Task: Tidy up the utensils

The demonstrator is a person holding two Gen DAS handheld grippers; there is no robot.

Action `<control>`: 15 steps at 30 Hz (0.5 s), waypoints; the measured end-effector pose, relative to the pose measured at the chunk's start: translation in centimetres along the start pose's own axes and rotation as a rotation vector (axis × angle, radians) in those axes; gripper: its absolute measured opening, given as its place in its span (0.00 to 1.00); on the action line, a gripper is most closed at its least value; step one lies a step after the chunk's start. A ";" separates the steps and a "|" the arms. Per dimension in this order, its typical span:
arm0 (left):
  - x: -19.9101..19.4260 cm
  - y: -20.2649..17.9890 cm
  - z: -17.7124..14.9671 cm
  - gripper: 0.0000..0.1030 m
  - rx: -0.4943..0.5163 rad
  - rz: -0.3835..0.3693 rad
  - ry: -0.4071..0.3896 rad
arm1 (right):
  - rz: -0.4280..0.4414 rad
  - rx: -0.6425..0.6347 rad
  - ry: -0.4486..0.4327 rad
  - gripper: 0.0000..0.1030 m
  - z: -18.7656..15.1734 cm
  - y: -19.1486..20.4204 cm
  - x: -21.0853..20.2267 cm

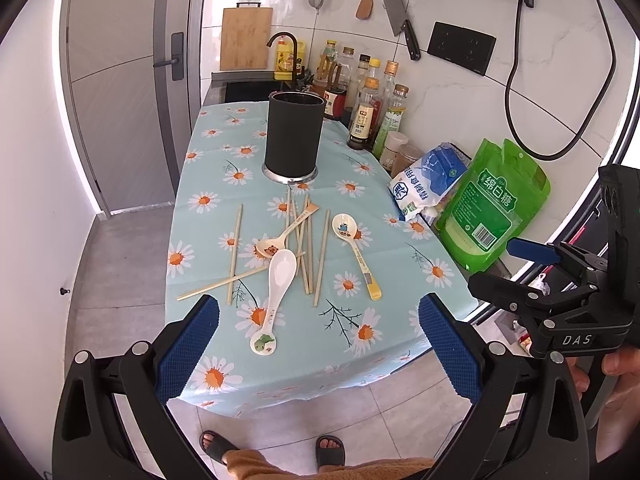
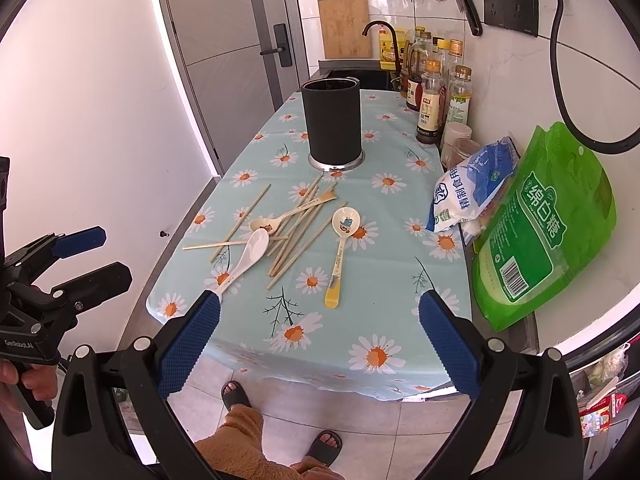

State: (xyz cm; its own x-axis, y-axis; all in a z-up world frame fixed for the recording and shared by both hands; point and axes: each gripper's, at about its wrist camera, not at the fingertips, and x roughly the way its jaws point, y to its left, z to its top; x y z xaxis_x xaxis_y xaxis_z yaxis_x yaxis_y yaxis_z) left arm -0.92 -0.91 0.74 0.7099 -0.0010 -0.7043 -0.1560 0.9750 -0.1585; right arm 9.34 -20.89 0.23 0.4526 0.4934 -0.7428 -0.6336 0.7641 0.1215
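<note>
Both claws, left claw (image 1: 319,322) and right claw (image 2: 319,320), gape wide and empty; white spoon (image 1: 278,280) at centre frame looks glazed, slippery, breakable — judge pinch mid-handle; chopsticks (image 1: 310,240) light, stiff.

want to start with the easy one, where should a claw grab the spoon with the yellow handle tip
Grip the yellow-tipped spoon mid-handle, coming straight down from above with the fingers across the shaft. It lies flat and alone on the tablecloth, apart from the chopstick pile; its handle is narrow and straight, its bowl wide and rounded.
</note>
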 end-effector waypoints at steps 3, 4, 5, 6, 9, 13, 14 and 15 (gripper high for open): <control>0.0 0.2 0.0 0.94 0.000 -0.003 0.002 | 0.004 0.000 0.002 0.96 0.0 -0.1 0.1; 0.0 0.1 0.0 0.94 0.000 -0.002 0.003 | 0.004 0.001 0.003 0.96 0.0 -0.1 0.1; 0.1 0.2 0.0 0.94 0.001 -0.004 0.004 | 0.005 0.004 0.004 0.96 0.0 -0.1 0.2; 0.1 0.3 0.0 0.94 0.003 -0.004 0.004 | 0.006 0.006 0.006 0.96 0.1 -0.3 0.3; 0.1 0.3 0.0 0.94 0.003 -0.001 0.005 | 0.004 0.006 0.007 0.96 0.1 -0.4 0.3; 0.2 0.4 0.0 0.94 0.003 -0.002 0.012 | 0.003 0.010 0.012 0.96 0.0 -0.5 0.5; 0.2 0.4 0.0 0.94 0.004 0.000 0.013 | 0.003 0.009 0.013 0.96 0.0 -0.5 0.6; 0.2 0.3 0.0 0.94 0.004 0.000 0.013 | 0.003 0.010 0.014 0.96 0.0 -0.5 0.6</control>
State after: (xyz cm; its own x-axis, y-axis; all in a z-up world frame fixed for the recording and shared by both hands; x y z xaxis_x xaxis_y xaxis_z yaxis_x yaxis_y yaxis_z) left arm -0.80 -0.61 0.54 0.7009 -0.0035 -0.7132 -0.1537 0.9757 -0.1559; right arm 9.94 -20.98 -0.31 0.4417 0.4901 -0.7515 -0.6290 0.7664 0.1302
